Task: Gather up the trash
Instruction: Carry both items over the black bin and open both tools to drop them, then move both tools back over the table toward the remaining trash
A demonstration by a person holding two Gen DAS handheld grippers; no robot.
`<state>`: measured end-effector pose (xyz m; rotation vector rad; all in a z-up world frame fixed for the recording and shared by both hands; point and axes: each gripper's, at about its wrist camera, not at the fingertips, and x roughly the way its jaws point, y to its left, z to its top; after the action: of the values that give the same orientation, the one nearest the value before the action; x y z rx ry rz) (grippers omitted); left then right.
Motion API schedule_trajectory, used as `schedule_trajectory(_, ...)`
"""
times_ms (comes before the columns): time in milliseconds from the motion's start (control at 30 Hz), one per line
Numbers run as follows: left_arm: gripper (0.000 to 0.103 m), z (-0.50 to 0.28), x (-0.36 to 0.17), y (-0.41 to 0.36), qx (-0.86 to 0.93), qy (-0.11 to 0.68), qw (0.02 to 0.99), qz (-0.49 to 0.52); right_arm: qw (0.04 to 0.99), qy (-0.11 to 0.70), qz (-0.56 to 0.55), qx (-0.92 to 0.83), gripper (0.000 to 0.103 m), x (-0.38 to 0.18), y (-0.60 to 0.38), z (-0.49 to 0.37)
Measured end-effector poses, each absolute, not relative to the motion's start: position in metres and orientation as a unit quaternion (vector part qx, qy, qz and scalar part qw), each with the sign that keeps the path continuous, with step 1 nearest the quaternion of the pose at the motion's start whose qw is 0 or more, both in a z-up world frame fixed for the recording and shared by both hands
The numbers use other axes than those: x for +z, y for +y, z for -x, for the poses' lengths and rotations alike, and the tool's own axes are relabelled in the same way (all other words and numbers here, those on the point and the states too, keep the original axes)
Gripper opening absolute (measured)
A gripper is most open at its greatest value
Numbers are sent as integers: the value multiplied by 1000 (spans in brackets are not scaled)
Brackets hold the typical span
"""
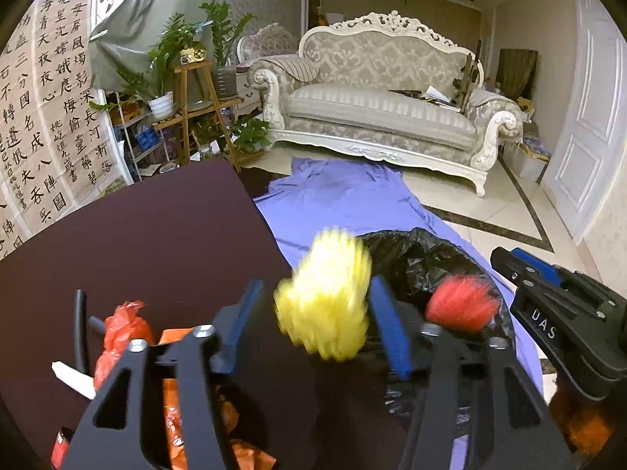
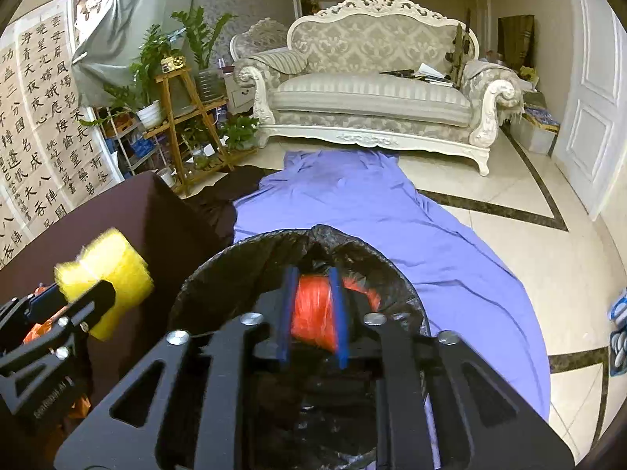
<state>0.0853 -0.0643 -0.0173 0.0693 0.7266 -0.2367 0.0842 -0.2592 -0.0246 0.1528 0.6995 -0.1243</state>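
my left gripper (image 1: pixel 321 313) clenches a fluffy yellow mesh wad (image 1: pixel 327 293) at the edge of the dark brown bench (image 1: pixel 137 243). my right gripper (image 2: pixel 313 309) pinches a frayed orange-red wad (image 2: pixel 313 313) over the black-lined round trash bin (image 2: pixel 243 250) (standing on purple cloth (image 2: pixel 392 211)).

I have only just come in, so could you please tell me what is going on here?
A person with two handheld grippers is collecting trash. The left gripper holds a fluffy yellow bundle at the edge of the dark brown table, short of the bin. The right gripper holds a fuzzy red-orange bundle over the black-lined trash bin. Crumpled orange plastic wrappers lie on the table.
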Motion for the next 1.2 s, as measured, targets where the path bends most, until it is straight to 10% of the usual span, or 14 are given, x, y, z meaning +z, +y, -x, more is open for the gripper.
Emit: schedule_trajectory(1200, 77, -6, 3, 89, 8, 361, 932, 23, 941, 334, -38, 28, 47, -2, -146, -14)
